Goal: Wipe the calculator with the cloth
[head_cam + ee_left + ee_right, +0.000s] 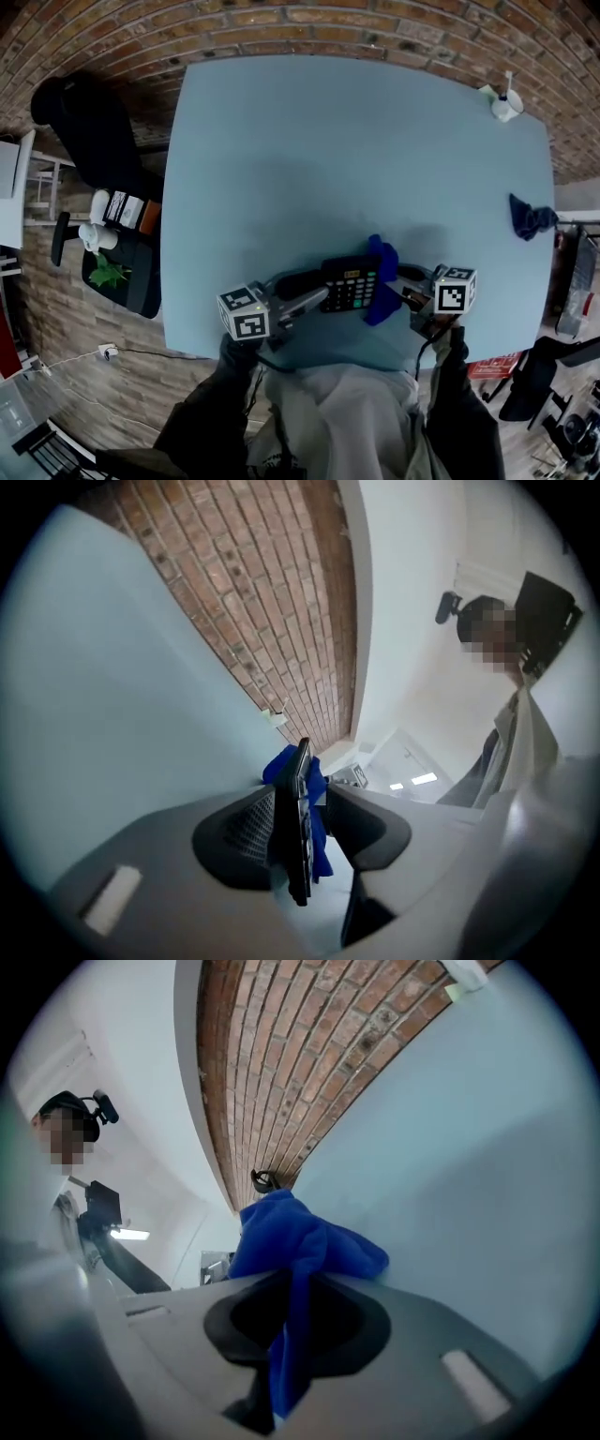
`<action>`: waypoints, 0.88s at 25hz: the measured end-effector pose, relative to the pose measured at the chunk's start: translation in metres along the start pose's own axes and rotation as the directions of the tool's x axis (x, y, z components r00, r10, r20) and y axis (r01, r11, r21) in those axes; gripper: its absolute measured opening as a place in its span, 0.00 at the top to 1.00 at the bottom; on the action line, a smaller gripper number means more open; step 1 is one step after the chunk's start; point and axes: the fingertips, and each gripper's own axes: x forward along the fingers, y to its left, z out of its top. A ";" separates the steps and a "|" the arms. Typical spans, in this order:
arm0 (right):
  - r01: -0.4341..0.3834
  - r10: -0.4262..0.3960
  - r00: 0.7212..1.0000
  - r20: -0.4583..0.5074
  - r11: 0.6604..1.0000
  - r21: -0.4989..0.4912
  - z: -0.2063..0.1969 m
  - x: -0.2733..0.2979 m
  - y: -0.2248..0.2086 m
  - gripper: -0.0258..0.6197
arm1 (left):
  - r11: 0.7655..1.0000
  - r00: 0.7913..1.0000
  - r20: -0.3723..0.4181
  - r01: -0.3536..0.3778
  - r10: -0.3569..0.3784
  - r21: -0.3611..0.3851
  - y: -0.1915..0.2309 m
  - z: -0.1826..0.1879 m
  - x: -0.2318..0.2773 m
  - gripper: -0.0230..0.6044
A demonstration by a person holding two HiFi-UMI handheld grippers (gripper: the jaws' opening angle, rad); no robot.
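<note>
"Where was the calculator [351, 284]?"

"By the near edge of the table [281, 141], about the middle of that edge, between the two grippers. Its keys faced up."

"Who had it?"

"The left gripper [315, 299]. Its jaws were about half open, with the calculator's left end between them. One pad was under it and one was over the keys. I think they were pinching it, but I could not be sure the top pad pressed down."

"And the cloth [382, 281]?"

"The right gripper [407, 296] had it. Those jaws were almost together, squeezed on a fold of the blue cloth. The rest was bunched at the calculator's right end."

"Would the calculator be hard to hold?"

"I'd guess not. It looked small and light, and stiff, so it would not bend. But the plastic looked smooth, so it could slip, and the keys would sink if pushed. Best to hold it by one end, like that, so the keys were free to wipe."

"And the cloth?"

"Soft and floppy. A pinch on a thick fold was enough."
</note>
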 end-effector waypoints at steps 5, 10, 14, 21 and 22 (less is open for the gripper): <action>-0.006 -0.022 0.987 -0.157 0.984 -0.176 -0.025 0.001 0.005 0.88 | 0.991 0.999 -0.011 -0.036 0.038 0.130 0.003 0.009 0.005 0.67; 0.176 -0.298 0.946 -0.125 0.800 -0.574 -0.035 0.004 -0.003 0.87 | 0.998 0.999 0.037 -0.023 0.022 0.051 0.008 0.015 0.007 0.70; 0.253 -0.277 0.959 0.052 0.766 -0.591 -0.024 0.001 0.009 0.87 | 0.995 0.991 0.131 0.036 -0.025 -0.089 0.007 0.022 -0.001 0.72; -0.135 0.183 0.965 0.188 0.961 -0.243 -0.008 -0.008 0.083 0.87 | 0.948 0.954 0.110 0.292 -0.279 -0.128 -0.041 0.018 0.003 0.50; -0.166 0.205 0.969 0.136 0.953 -0.254 -0.015 0.001 0.091 0.87 | 0.929 0.936 0.068 0.352 -0.346 -0.113 -0.057 0.012 0.009 0.52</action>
